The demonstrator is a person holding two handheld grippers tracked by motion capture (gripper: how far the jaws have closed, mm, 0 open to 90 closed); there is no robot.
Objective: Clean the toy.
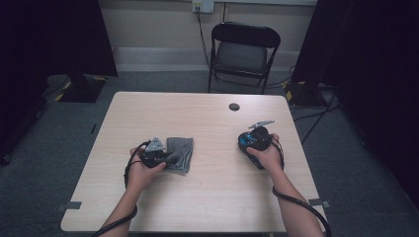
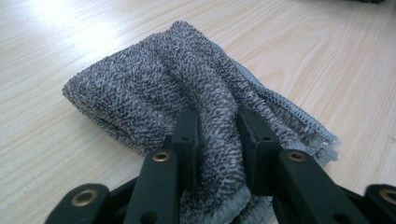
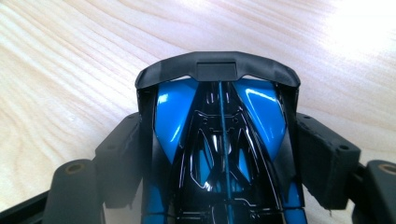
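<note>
A folded grey terry cloth (image 1: 182,152) (image 2: 140,88) lies on the pale wooden table (image 1: 207,197), left of centre. My left gripper (image 1: 170,157) (image 2: 218,140) reaches into its near edge, and a raised fold of the cloth fills the gap between the two black jaws and touches both pads. Right of centre, my right gripper (image 1: 248,143) (image 3: 219,154) is shut on a glossy blue and black toy car (image 1: 243,141) (image 3: 173,112). Its pads press on the car's flanks. The car's dark rear wing (image 3: 217,70) points away from me, just above the tabletop.
A round dark cable hole (image 1: 234,106) sits near the table's far edge. Behind the table stands a black folding chair (image 1: 244,49). Dark stands and loose cables (image 1: 316,113) are on the grey floor at both sides. Tape marks the near table corners.
</note>
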